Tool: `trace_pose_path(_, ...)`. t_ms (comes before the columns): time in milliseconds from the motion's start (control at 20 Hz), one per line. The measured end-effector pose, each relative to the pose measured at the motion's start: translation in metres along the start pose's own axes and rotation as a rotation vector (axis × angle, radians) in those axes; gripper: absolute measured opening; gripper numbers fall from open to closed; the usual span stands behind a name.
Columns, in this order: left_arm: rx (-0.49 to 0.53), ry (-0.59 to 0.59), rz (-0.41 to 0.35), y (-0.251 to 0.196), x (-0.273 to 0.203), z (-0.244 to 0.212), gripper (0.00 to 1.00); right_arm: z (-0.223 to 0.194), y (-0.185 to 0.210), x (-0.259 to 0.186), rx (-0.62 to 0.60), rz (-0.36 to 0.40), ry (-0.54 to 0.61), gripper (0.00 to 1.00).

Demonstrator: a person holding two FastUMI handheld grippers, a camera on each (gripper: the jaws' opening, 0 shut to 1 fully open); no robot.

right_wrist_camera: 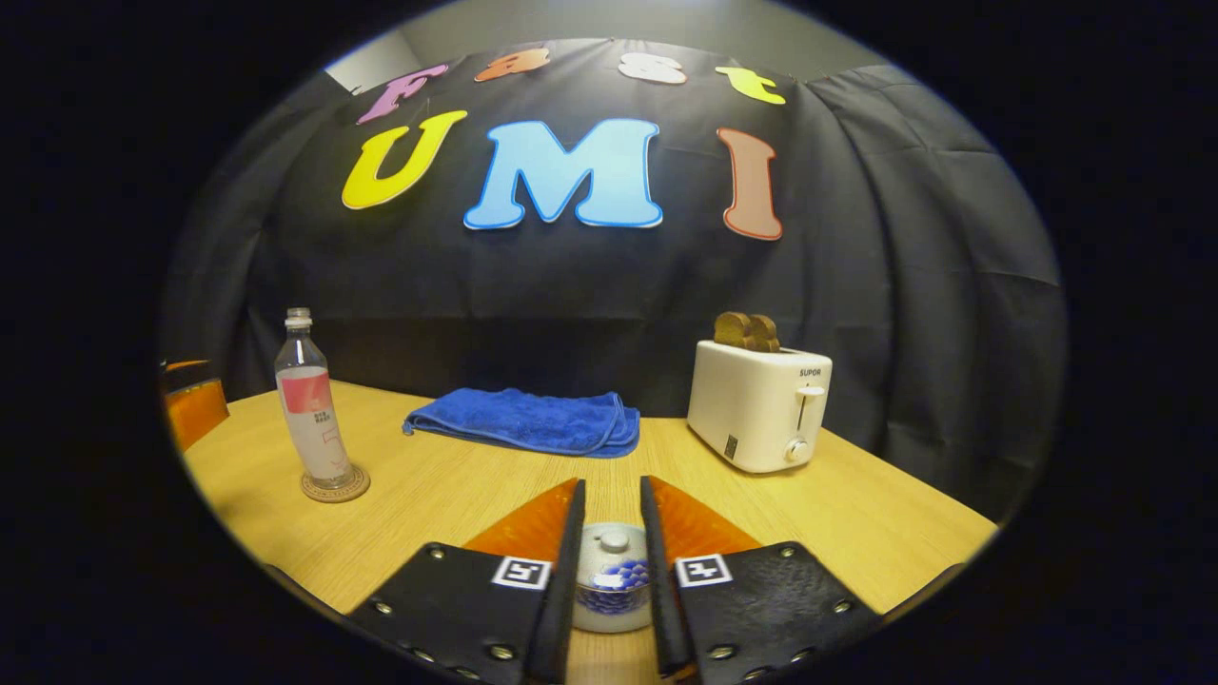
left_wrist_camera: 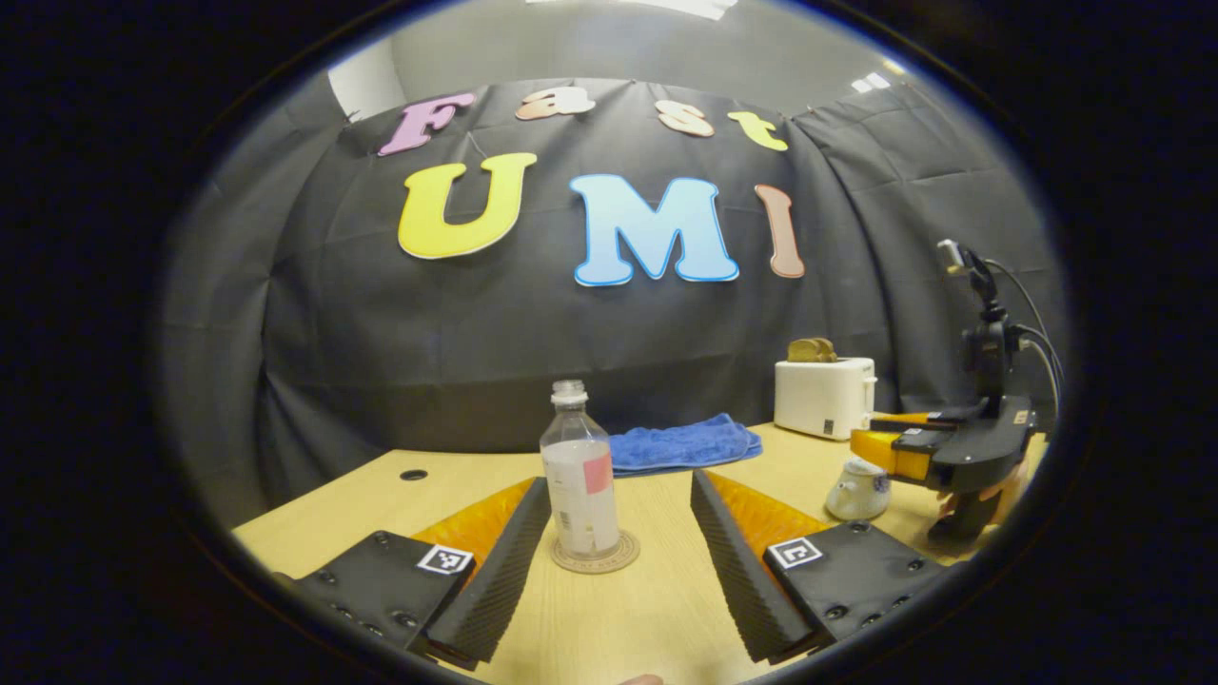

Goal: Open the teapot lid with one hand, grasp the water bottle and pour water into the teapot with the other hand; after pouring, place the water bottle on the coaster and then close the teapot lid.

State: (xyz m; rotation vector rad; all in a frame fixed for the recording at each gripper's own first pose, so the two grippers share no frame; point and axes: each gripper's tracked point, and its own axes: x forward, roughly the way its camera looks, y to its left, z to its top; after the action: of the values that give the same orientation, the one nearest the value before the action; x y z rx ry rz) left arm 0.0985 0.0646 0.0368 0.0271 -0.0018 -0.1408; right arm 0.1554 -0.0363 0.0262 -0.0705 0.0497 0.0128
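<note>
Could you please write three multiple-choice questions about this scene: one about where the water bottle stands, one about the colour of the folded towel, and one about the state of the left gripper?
1. Where does the water bottle stand?
A. On the coaster
B. On the towel
C. On top of the toaster

2. What colour is the folded towel?
A. White
B. Blue
C. Yellow

3. In what state is the left gripper?
A. Shut on the bottle
B. Shut on the teapot lid
C. Open, with the bottle between its fingers but untouched

Answers:
1. A, because the round coaster shows under the bottle's base in both views.
2. B, because the cloth behind the bottle is clearly blue.
3. C, because in the left gripper view a gap shows on each side of the bottle.
</note>
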Motion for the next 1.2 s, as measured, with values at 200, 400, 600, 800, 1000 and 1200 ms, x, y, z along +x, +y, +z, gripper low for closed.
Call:
trace_pose_path(200, 0.005, 0.005, 0.020, -0.007, -0.012, 0.002, 1.00, 0.016, 0.012, -0.038, 0.019, 0.031, -0.020, 0.62)
trace_pose_path(400, -0.019, -0.005, 0.026, -0.029, -0.035, 0.004, 1.00, 0.015, 0.024, -0.092, 0.037, 0.049, -0.028, 0.76)
trace_pose_path(600, -0.023, -0.008, 0.050, -0.062, -0.056, -0.014, 1.00, 0.000, 0.029, -0.129, 0.054, 0.020, -0.023, 0.98)
trace_pose_path(800, -0.079, 0.017, 0.053, -0.074, -0.082, -0.028, 1.00, -0.017, 0.041, -0.146, 0.050, 0.023, -0.018, 0.98)
trace_pose_path(1000, -0.053, 0.026, 0.107, -0.073, -0.088, -0.038, 1.00, -0.038, 0.048, -0.149, 0.060, 0.036, 0.013, 0.98)
trace_pose_path(1200, -0.030, 0.004, 0.114, -0.091, -0.079, -0.050, 1.00, -0.029, 0.048, -0.151, 0.054, 0.034, -0.047, 0.98)
